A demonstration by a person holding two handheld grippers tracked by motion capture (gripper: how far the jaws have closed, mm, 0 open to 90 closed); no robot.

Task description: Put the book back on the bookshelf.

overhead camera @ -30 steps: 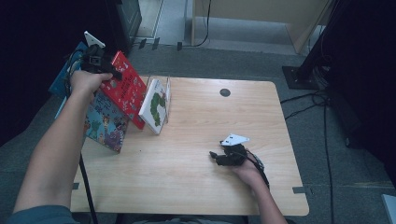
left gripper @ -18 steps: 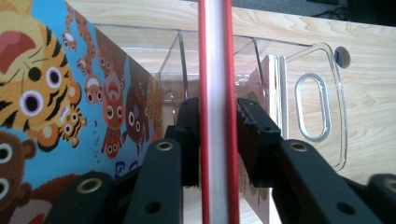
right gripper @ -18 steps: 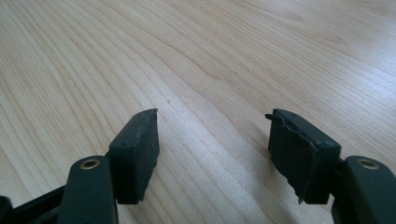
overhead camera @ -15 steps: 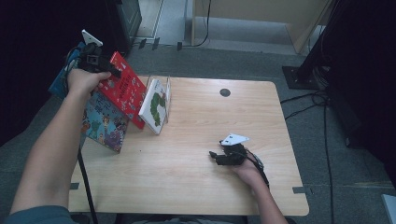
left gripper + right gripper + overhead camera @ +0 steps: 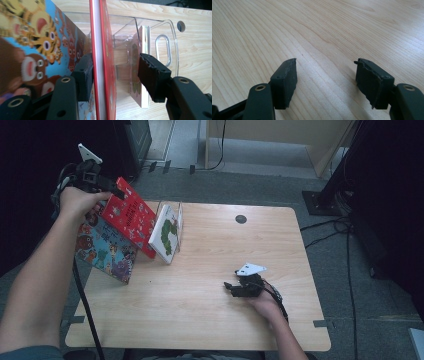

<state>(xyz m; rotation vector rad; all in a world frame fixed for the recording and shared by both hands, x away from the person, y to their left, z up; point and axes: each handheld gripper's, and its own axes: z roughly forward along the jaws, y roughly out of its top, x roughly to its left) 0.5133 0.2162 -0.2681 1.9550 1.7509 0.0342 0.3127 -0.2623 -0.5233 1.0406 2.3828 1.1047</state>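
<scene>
The left hand-held gripper [image 5: 113,75] straddles the red book's [image 5: 103,50] top edge at the table's [image 5: 210,320] ten o'clock; its jaws have just been opening, one pad touching, the other clear. The book's spine runs straight between them, leaning on the clear stand [image 5: 160,42]. The right hand-held gripper [image 5: 325,82] rests spread and empty at four o'clock.

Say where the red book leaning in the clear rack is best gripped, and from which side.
Grip the red book by its free top edge, coming down from above. It stands tilted, with its lower end in the clear rack and the animal-cover book close against one side, so only the top is exposed. The left gripper already straddles that edge, one pad at the cover, the other clear.
</scene>
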